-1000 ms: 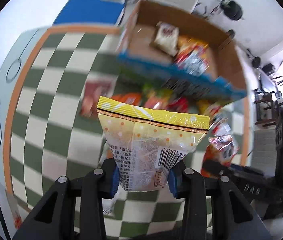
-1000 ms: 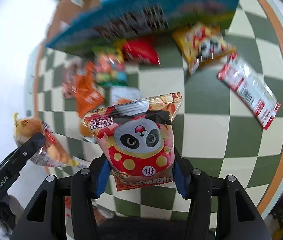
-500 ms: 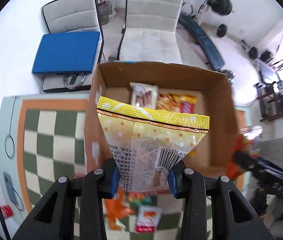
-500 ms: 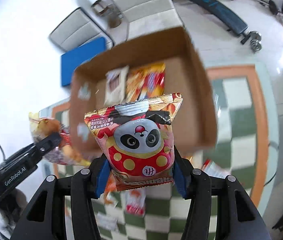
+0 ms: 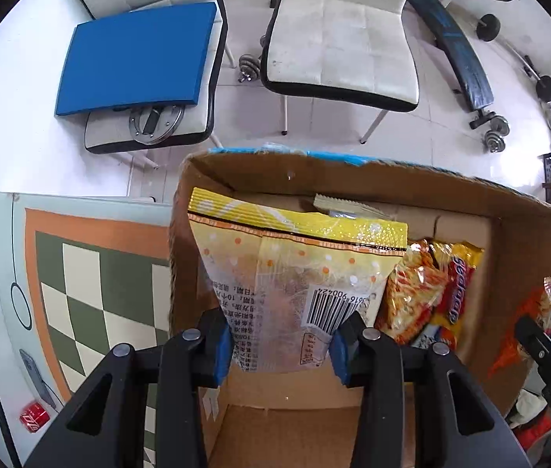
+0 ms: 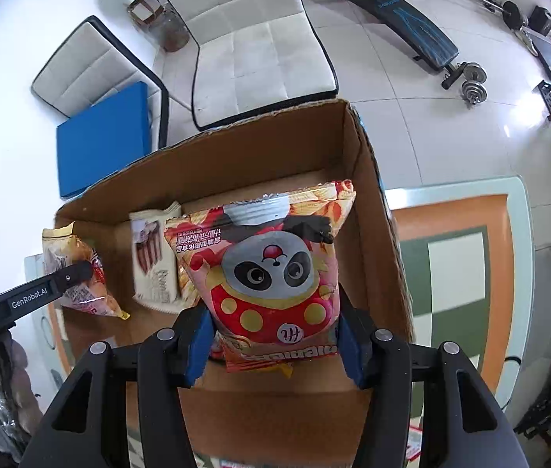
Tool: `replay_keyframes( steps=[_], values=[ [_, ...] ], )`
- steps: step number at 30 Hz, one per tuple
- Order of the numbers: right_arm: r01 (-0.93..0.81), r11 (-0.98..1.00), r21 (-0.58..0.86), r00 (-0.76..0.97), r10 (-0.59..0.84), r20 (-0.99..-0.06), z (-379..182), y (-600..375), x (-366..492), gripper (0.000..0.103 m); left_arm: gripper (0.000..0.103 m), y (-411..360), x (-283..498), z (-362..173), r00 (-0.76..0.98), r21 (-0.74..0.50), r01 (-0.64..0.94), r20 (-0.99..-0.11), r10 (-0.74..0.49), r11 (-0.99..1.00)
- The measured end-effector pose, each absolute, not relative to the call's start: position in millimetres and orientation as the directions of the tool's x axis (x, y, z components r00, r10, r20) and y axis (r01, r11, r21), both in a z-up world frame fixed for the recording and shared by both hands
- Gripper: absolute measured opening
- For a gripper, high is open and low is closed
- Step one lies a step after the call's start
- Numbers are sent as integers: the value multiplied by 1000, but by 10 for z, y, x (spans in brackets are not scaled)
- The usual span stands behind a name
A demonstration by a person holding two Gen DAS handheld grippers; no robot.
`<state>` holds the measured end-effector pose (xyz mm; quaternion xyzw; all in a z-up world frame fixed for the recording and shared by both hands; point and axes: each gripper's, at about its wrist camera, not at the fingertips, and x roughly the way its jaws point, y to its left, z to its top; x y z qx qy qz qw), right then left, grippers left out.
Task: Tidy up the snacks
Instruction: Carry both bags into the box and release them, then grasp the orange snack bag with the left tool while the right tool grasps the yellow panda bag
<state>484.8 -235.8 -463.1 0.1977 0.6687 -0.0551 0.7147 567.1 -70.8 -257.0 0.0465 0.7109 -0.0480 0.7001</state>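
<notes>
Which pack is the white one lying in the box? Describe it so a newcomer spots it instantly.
Start at the open cardboard box on the checkered table. On its floor, left of the panda bag held in the right gripper, lies a flat cream-white pack. Unlike the red and orange bags around it, it is pale, with brown sticks pictured on its front.

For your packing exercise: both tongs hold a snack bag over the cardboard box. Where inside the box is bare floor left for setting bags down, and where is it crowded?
Bare cardboard floor shows along the box's near wall, below the yellow bag in the left tongs. More lies beside the right wall, behind the panda bag. It is crowded mid-floor, where the noodle packets and white wafer pack lie.
</notes>
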Motion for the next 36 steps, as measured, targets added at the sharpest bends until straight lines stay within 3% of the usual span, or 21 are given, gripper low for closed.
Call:
replay_keyframes(
  steps=[2,3,4,5,7,14,21,30,36],
  values=[
    [349,914,207,80,191,-978,-4711,-2356,4896,64,41,-751,5690,-2586,-13,3,148,-1000,5,989],
    [349,913,209,72,196,-978,-4743,-2351,4916,76,43,-764,5699,-2587,-19,-4,148,-1000,-2,989],
    [348,914,208,65,198,-978,-4769,-2343,4933,88,54,-772,5708,-2585,-24,-16,145,-1000,-12,989],
    [344,916,205,62,196,-979,-4775,-2321,4922,89,71,-791,5705,-2563,-20,-27,151,-999,-24,988],
    [334,922,194,58,185,-981,-4789,-2301,4931,90,82,-807,5697,-2520,-6,-39,157,-999,-39,987],
    [307,934,185,42,181,-983,-4758,-2221,4856,94,85,-836,5539,-2383,20,-74,176,-997,-78,982],
    [258,935,245,66,236,-970,-4587,-2071,4610,94,85,-793,5153,-1877,227,-48,193,-970,-92,980],
    [191,949,252,191,216,-957,-4047,-1879,3991,94,85,-660,4279,-1299,397,-30,180,-912,-101,983],
    [179,945,275,231,232,-945,-3967,-1814,3338,94,85,-423,3617,-1373,437,-2,151,-897,-69,988]
  ],
)
